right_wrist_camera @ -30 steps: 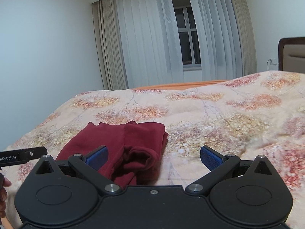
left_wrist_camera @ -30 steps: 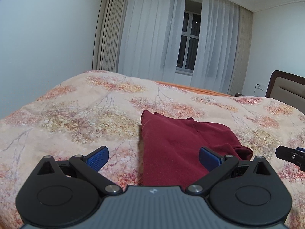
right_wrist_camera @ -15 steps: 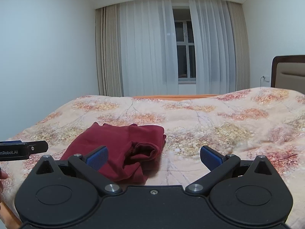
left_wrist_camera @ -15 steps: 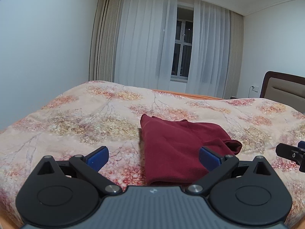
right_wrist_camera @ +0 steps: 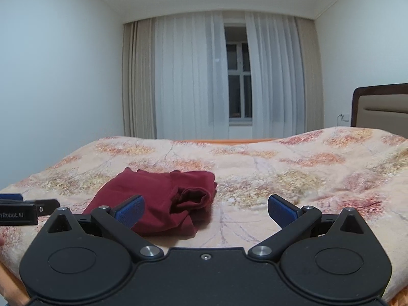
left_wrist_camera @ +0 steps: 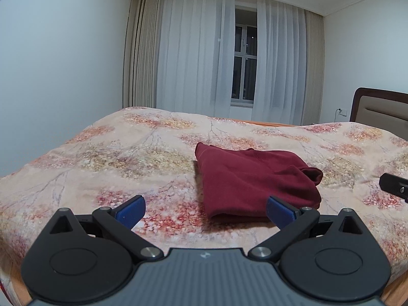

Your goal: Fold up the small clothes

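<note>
A dark red garment lies folded into a compact bundle on the floral bedspread, with a rolled cuff at its right end. It also shows in the right wrist view. My left gripper is open and empty, held back from the garment's near edge. My right gripper is open and empty, to the right of the garment and nearer than it. The left gripper's finger shows at the left edge of the right wrist view.
The bed's near edge runs just below both grippers. A padded headboard stands at the right. White curtains and a window cover the far wall. Bare bedspread lies right of the garment.
Both grippers have pulled back and risen from the garment, which now looks smaller and farther away. Both stay open. The garment lies still.
</note>
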A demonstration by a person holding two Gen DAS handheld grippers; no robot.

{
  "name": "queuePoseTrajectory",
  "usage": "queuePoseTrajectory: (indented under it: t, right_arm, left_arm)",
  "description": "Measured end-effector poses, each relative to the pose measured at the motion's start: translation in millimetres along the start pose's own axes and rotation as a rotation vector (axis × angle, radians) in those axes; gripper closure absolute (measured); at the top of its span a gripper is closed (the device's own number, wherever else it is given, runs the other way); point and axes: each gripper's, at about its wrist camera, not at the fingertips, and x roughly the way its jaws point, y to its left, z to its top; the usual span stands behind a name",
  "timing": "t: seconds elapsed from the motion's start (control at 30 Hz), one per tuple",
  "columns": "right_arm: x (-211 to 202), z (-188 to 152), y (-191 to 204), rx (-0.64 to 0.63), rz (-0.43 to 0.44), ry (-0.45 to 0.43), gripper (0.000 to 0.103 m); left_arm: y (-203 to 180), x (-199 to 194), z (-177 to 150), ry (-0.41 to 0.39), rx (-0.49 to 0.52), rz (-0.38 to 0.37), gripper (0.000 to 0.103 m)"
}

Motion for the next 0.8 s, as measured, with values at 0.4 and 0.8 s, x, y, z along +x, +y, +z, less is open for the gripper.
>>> queuePoseTrajectory:
  t: [0.4,0.8]
  right_arm:
    - [-6.2,-17.5,13.0,-0.013,0.013,0.004,0.001]
    - [-5.6,-34.3,18.9,-0.022,0.034,0.024,0.001]
  left_arm:
    - [12.6,-10.1,-10.9,-0.001,-0.023,0.014,0.000]
    - [17.1,-12.9,-27.5,0.003,-0.019,0.035,0.000]
